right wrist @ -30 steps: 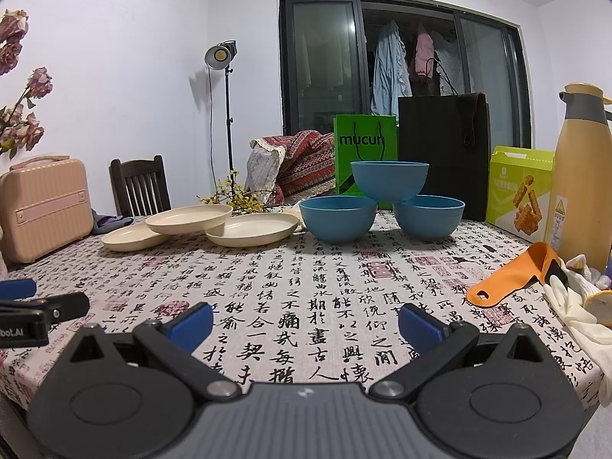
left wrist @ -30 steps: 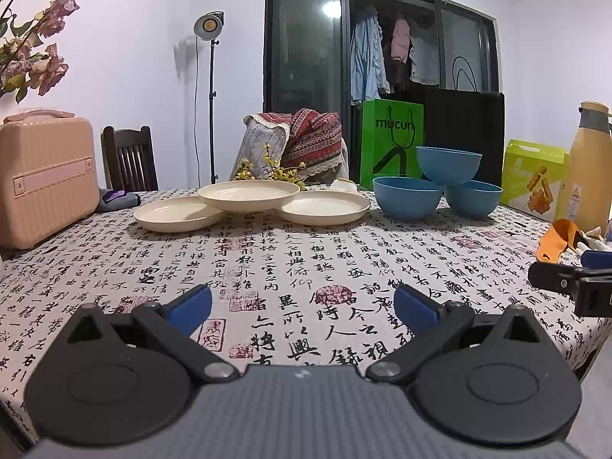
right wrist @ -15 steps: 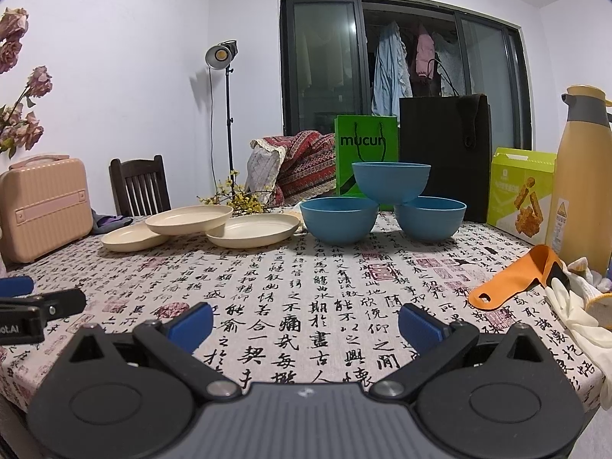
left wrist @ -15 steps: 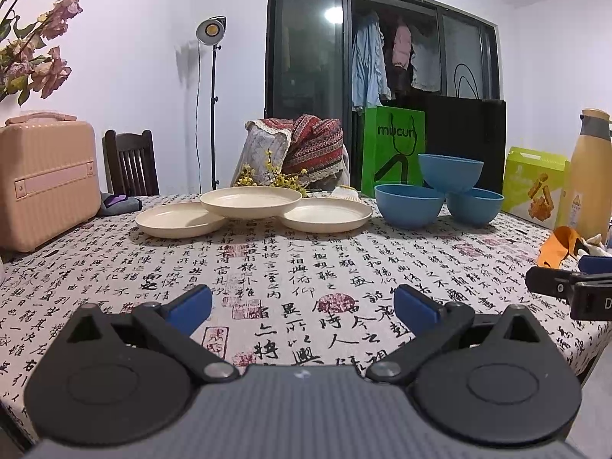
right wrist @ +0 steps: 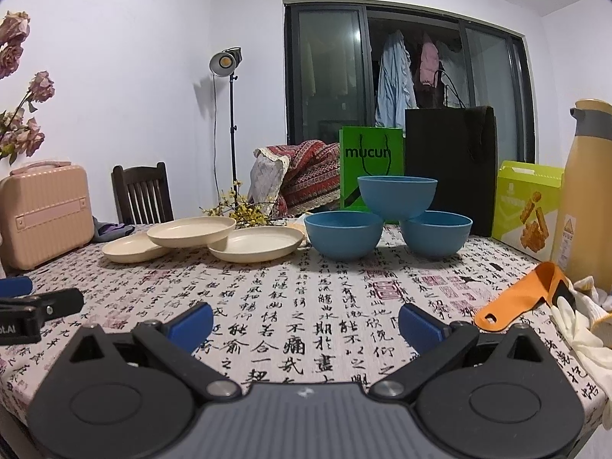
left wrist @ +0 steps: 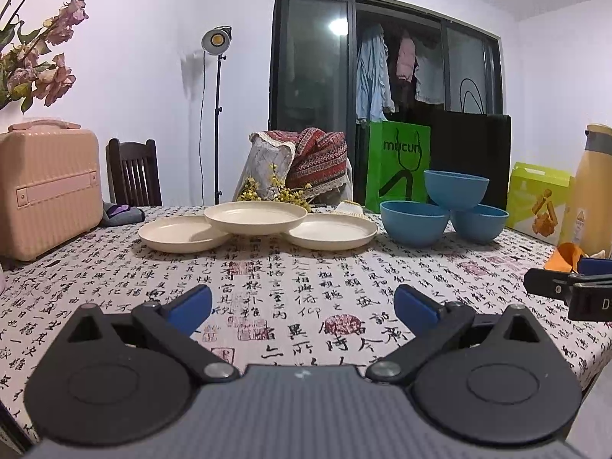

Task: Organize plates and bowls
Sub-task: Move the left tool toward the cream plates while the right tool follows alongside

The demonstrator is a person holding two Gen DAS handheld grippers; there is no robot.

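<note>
Three cream plates lie at the far side of the table: a left plate (left wrist: 179, 234), a right plate (left wrist: 332, 231), and a third plate (left wrist: 255, 217) resting across both. To their right stand two blue bowls (left wrist: 414, 222) (left wrist: 480, 222) with a third bowl (left wrist: 456, 188) perched on their rims. The same plates (right wrist: 191, 231) and bowls (right wrist: 344, 234) show in the right wrist view. My left gripper (left wrist: 302, 308) hovers open over the near tablecloth, far from the plates. My right gripper (right wrist: 305, 323) is open too, empty, short of the bowls.
A pink case (left wrist: 48, 187) sits at the table's left, a chair (left wrist: 133, 172) behind it. A yellow thermos (right wrist: 585, 195), green box (right wrist: 528, 206), orange scoop (right wrist: 524, 298) and white gloves (right wrist: 581, 325) crowd the right side. Green and black bags (right wrist: 371, 160) stand behind the bowls.
Both grippers have drifted slightly, the left view tilting up a little; plates and bowls have not moved. Both stay open.
</note>
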